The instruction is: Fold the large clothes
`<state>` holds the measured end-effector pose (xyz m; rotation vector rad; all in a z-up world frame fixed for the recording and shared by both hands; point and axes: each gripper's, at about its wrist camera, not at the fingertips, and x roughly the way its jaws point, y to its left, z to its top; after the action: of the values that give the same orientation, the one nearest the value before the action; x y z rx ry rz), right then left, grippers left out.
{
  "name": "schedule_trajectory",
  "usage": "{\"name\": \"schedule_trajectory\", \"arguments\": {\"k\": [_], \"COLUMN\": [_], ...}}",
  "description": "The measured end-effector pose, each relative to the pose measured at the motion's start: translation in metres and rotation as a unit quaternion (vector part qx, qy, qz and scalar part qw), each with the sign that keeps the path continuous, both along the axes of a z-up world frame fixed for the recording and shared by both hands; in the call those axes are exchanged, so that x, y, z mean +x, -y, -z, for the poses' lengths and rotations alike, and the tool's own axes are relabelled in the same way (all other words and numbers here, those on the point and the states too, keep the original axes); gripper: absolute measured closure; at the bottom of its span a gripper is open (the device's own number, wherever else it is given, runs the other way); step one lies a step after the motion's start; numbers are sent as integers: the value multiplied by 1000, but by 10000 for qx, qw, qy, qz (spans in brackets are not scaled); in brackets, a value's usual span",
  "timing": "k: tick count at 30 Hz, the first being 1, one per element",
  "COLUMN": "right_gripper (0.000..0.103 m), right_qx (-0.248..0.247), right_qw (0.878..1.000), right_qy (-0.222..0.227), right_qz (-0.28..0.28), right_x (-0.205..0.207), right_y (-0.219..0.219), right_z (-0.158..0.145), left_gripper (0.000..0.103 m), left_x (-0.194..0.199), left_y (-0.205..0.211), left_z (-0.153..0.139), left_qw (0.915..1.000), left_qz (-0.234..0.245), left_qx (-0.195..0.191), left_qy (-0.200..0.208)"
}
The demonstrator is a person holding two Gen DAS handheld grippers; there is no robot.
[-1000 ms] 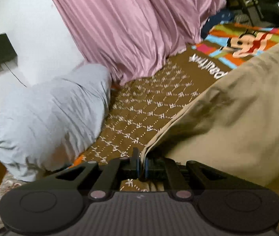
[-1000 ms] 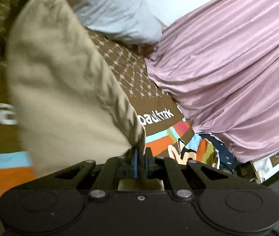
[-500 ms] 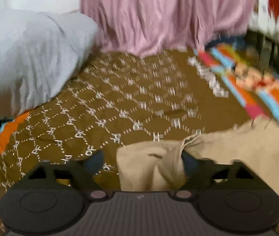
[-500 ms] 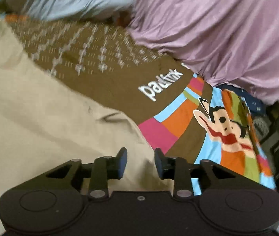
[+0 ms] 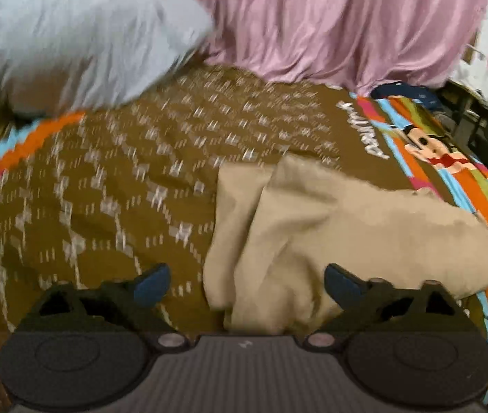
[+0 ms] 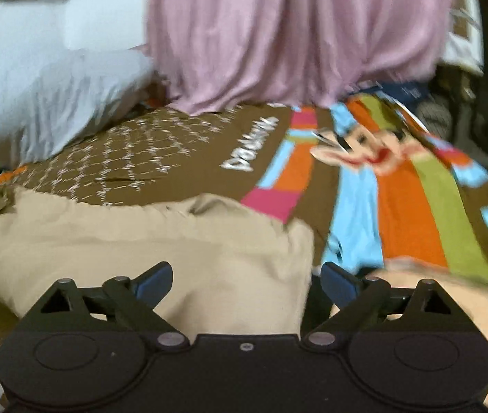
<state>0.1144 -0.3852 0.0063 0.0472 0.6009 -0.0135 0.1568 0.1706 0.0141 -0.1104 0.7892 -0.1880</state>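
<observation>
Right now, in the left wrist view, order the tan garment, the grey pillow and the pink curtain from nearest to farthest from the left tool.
1. Tan garment: just ahead of the open left tool, slightly right.
2. Grey pillow: far left, on the bedspread.
3. Pink curtain: behind the bed, upper right.

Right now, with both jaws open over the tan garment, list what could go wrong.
1. The garment lies bunched, with one layer askew near the left gripper; pressing on may set a crooked fold.
2. The right gripper sits at the garment's right edge; closing there may also pinch the bedspread.
3. Both views are blurred, so a grab may miss.
</observation>
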Motion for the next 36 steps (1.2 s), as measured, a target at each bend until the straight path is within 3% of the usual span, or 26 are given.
{"name": "schedule_trajectory", "arguments": {"k": [2,4,6,8,10,11,14,16,20,22,24,27,30,31,32,34,36], "right_gripper": [13,22,35,53,61,71,86,93,94,94,94,94,92,91,90,84,80], "right_qx": [505,1005,1235,1249,1300,1283,1261,1263,1149,1116,1235,1177,902,862,857,874,871], "right_qw": [9981,9922,9891,9891,9885,9887,9896,9896,9896,9897,9885,9892,9923,9927,9926,9925,9927], "right_qy": [-77,-290,-353,-383,-447,-449,-235,91,497,450,231,-181,-269,-268,-266,-244,-231], "right_qz": [345,682,726,673,632,628,647,680,703,781,836,857,802,802,813,818,804], "right_x": [-10,-13,-14,-14,-13,-14,-18,-24,-31,-31,-27,-20,-21,-22,-22,-21,-20], "right_y": [8,18,22,18,14,12,13,18,19,20,24,22,16,15,14,14,14], "right_z": [12,20,23,26,29,30,25,15,2,2,6,15,17,19,19,20,20], "left_gripper": [28,37,56,86,91,93,96,96,96,95,95,93,87,70,41,26,25], "left_x": [3,6,11,15,17,18,22,28,35,41,45,38,29,24,20,10,4], "left_y": [-5,-10,-10,-8,-4,0,-4,-10,-25,-33,-41,-44,-33,-27,-20,-4,18], "left_z": [6,8,11,17,19,16,-8,-29,-54,-32,4,27,18,13,7,-2,-9], "left_qw": [9993,9981,9978,9973,9967,9966,9956,9946,9927,9866,9749,9727,9821,9860,9899,9948,9956], "left_qz": [-237,-453,-414,-367,-466,-531,-758,-771,-539,-546,-793,-1068,-1018,-973,-867,-640,-244], "left_qx": [-203,-336,-396,-413,-345,-300,-362,-440,-571,-568,-675,-923,-589,-341,-74,380,849], "left_qy": [-186,-253,-337,-491,-574,-545,-424,-538,-919,-1430,-1969,-1844,-1469,-1307,-1120,-696,-306]}}
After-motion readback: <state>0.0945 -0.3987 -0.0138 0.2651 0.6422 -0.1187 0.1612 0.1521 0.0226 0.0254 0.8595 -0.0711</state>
